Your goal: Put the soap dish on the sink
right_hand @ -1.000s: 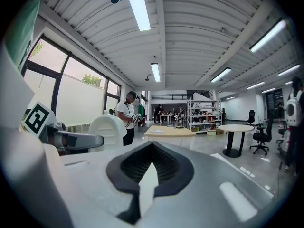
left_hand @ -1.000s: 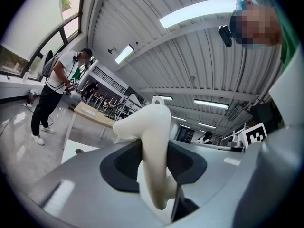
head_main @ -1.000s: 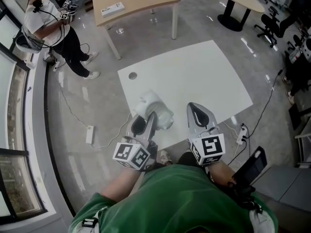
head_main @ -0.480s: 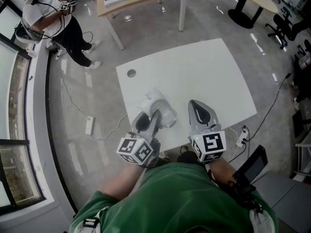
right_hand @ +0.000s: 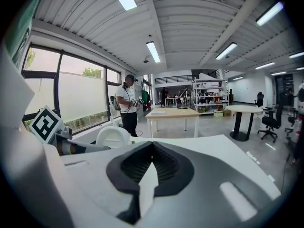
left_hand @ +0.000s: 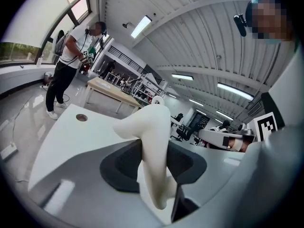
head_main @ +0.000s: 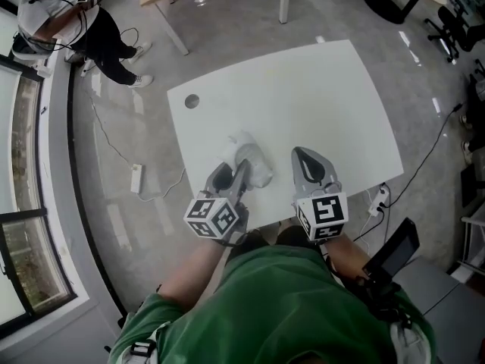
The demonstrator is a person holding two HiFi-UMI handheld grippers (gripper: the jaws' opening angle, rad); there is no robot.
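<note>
A white moulded soap dish [head_main: 248, 160] is clamped edge-on between the dark pads of my left gripper [head_main: 232, 174], low over the near edge of the white table [head_main: 326, 105]. The left gripper view shows the soap dish [left_hand: 153, 137] standing upright in my left gripper [left_hand: 153, 161], its upper lip curling left. My right gripper [head_main: 306, 161] hovers beside it to the right, shut and empty. In the right gripper view my right gripper [right_hand: 151, 148] has its tips together, and the soap dish [right_hand: 113, 137] shows at the left. No sink is in view.
The table has a round cable hole [head_main: 192, 101] near its far left corner. A person [head_main: 53, 14] with grippers stands at the far left by a wooden table [right_hand: 172, 113]. A power strip [head_main: 136, 179] and cables lie on the floor left of the table.
Both grippers have sunk toward the table's near edge, the left one still holding the soap dish. The table now fills more of the head view.
</note>
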